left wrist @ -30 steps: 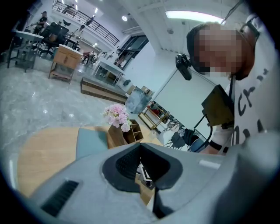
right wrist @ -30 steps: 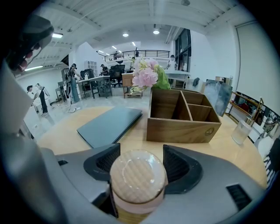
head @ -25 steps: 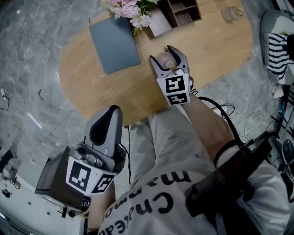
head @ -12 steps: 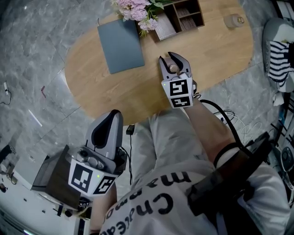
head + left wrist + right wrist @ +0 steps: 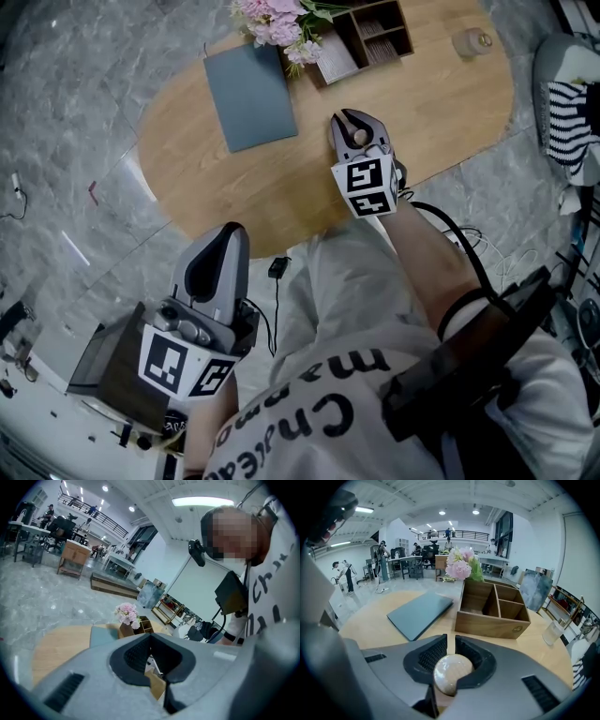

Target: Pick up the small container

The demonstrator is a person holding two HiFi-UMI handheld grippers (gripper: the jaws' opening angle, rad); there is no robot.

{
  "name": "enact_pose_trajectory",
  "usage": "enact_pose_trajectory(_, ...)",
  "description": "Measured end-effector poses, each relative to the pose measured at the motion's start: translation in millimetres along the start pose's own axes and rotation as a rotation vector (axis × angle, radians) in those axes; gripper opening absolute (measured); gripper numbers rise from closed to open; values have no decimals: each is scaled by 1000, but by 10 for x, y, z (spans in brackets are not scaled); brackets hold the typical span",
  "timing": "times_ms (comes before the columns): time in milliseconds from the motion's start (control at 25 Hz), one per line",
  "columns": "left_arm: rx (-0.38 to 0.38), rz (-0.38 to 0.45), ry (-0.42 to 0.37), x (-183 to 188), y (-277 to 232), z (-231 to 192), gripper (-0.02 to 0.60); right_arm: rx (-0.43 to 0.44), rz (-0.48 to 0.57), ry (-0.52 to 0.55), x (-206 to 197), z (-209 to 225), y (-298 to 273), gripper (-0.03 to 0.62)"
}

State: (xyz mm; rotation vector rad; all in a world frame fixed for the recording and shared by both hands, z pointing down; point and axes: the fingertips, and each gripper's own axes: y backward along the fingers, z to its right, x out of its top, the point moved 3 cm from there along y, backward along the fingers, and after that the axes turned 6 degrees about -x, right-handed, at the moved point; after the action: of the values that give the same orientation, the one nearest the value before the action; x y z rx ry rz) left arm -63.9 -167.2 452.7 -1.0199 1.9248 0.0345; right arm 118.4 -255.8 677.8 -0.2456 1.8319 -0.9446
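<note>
My right gripper (image 5: 450, 644) has just been closing, and its jaws now pinch the small container (image 5: 452, 673). The round pale top sits in the curved hollow behind the tips, which stand almost together in front of it. From the head view the same hold shows, the right gripper (image 5: 356, 120) wrapped round the small container (image 5: 358, 138), which I judge to be resting on the table (image 5: 234, 187). So the grasp looks made and the lift is next: a straight rise, keeping the squeeze, since a smooth round cap could slip out.

My left gripper (image 5: 151, 641) is pressed together on nothing, held low off the table's near edge.

Just ahead of the right jaws stands a wooden organiser (image 5: 492, 609), with flowers (image 5: 459, 566) behind it and a grey-blue folder (image 5: 419, 613) ahead to the left. A glass jar (image 5: 553, 632) sits far right. Beyond the oval wooden top is a bright open hall with a marble floor.
</note>
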Motion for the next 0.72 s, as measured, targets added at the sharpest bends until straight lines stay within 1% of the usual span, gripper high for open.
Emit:
enact_pose_trajectory(120, -3, 10, -16, 27, 78, 51, 14, -6, -9, 4, -7, -4, 72, 57)
enact_pose_trajectory(320, 12, 38, -44, 108, 248, 107, 14, -8, -10, 19, 35, 16, 200, 57)
enact_pose_trajectory(560, 7, 74, -95, 274, 435, 278, 14, -32, -8, 14, 236, 84, 417, 54)
enact_pose_trajectory(720, 7, 113, -131, 421, 558, 370, 14, -51, 3, 10, 420, 149, 569, 54)
